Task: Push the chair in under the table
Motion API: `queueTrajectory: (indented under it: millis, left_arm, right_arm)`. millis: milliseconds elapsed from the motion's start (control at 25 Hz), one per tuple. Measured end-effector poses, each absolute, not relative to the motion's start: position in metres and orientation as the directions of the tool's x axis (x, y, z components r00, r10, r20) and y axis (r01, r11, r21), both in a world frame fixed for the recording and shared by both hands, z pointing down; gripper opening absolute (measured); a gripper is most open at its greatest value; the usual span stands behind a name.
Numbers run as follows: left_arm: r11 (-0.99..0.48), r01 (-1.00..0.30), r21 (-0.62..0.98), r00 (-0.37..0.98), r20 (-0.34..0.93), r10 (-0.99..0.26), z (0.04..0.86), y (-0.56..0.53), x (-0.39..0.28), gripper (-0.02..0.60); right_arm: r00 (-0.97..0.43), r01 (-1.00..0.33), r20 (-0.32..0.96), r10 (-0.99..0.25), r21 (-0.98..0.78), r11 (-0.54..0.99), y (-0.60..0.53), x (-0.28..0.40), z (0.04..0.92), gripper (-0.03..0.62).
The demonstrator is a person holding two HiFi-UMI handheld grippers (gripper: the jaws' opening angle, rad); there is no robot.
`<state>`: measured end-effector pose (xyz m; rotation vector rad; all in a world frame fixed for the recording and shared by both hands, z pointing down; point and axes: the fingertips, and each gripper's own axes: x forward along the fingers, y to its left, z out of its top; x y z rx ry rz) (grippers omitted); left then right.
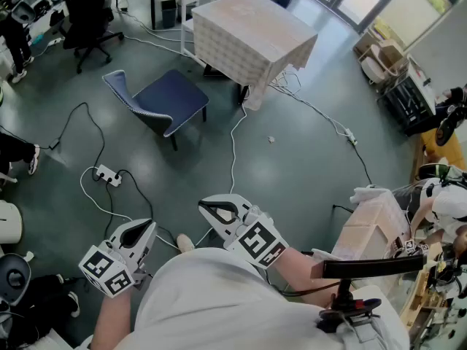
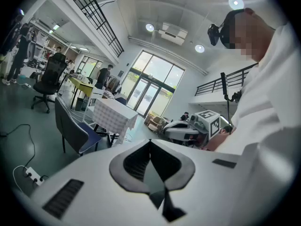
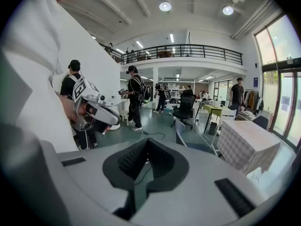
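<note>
White shirt (image 1: pixel 219 297), white grippers (image 1: pixel 148 226), black-and-white marker cubes (image 1: pixel 106 270)

Grey-green floor (image 1: pixel 306 173), white cables (image 1: pixel 233 152) trailing everywhere. Tall windows (image 2: pixel 155 76), railed balcony (image 3: pixel 188 51) up top, round ceiling lights (image 3: pixel 165 6).

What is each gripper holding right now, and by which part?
Nothing. The left gripper and right gripper are both shut and empty; the blue chair stands apart from them.

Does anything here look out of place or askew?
The blue padded chair stands apart from the square table with the checked cloth, turned askew, not pushed under it. Loose white cables trail across the floor.
</note>
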<state>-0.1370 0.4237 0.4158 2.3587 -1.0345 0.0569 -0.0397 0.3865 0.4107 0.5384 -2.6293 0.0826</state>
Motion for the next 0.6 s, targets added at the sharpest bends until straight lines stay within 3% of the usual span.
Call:
queueTrajectory:
  millis: [600]
  left_arm:
    - [-0.465,-0.728,0.503,0.655,0.313,-0.688,0.454,0.34,-0.097,0.012]
  right_arm:
    - [-0.841,-0.38,0.432,-0.327,-0.042,0.924,0.318,0.018,0.436,0.014]
